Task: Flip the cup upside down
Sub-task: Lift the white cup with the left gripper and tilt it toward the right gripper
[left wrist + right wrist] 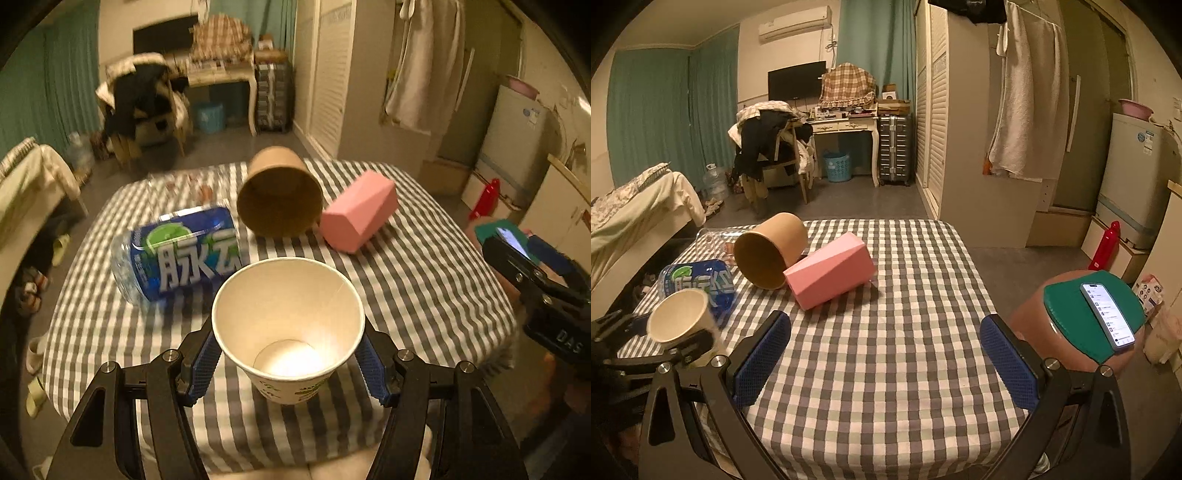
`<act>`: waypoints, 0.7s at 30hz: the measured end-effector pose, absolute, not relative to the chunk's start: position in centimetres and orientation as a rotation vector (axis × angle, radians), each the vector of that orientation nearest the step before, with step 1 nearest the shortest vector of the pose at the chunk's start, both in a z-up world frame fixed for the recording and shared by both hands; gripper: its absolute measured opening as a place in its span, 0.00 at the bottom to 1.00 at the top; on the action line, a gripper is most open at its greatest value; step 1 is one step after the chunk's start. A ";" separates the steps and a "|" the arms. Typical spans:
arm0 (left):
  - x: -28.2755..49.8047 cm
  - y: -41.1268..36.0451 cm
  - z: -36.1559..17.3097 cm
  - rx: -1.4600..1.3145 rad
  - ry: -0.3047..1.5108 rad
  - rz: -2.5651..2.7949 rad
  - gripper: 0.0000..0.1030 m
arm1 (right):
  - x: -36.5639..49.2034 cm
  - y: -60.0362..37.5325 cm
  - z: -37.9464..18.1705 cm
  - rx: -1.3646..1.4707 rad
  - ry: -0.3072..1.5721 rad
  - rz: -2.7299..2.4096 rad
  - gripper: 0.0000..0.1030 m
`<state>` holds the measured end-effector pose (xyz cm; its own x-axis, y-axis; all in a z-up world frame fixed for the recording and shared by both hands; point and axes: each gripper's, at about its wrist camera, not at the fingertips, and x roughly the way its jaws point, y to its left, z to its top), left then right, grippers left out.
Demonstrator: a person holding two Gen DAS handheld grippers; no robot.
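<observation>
My left gripper (290, 350) is shut on a white paper cup (288, 325) with green print, its blue pads (201, 363) pressing both sides. The cup is tilted with its open mouth toward the camera, above the near part of the checked table (424, 280). In the right wrist view the same cup (679, 319) shows at the far left, held in the left gripper. My right gripper (886, 350) is open and empty above the near middle of the table (905, 295).
A brown paper cup (280, 192) lies on its side mid-table, beside a pink box (358, 212) and a blue-labelled bottle (181, 254), also lying down. A stool with a green pad and phone (1106, 315) stands right of the table.
</observation>
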<state>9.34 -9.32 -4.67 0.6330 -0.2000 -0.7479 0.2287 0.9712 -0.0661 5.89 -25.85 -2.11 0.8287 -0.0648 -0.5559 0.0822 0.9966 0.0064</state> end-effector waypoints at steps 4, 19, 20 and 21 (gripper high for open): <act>10.2 -9.9 -5.0 0.081 0.860 -0.219 0.66 | 6.2 -26.9 -2.6 0.070 0.594 -0.086 1.00; 14.7 -12.3 -8.4 0.103 0.830 -0.220 0.66 | 7.0 -29.1 -4.0 0.112 0.627 -0.109 1.00; 14.9 -12.2 -8.7 0.104 0.832 -0.219 0.66 | 7.0 -29.1 -4.0 0.111 0.629 -0.110 1.00; 15.0 -12.2 -9.0 0.107 0.833 -0.219 0.66 | 7.1 -29.0 -4.0 0.110 0.631 -0.110 1.00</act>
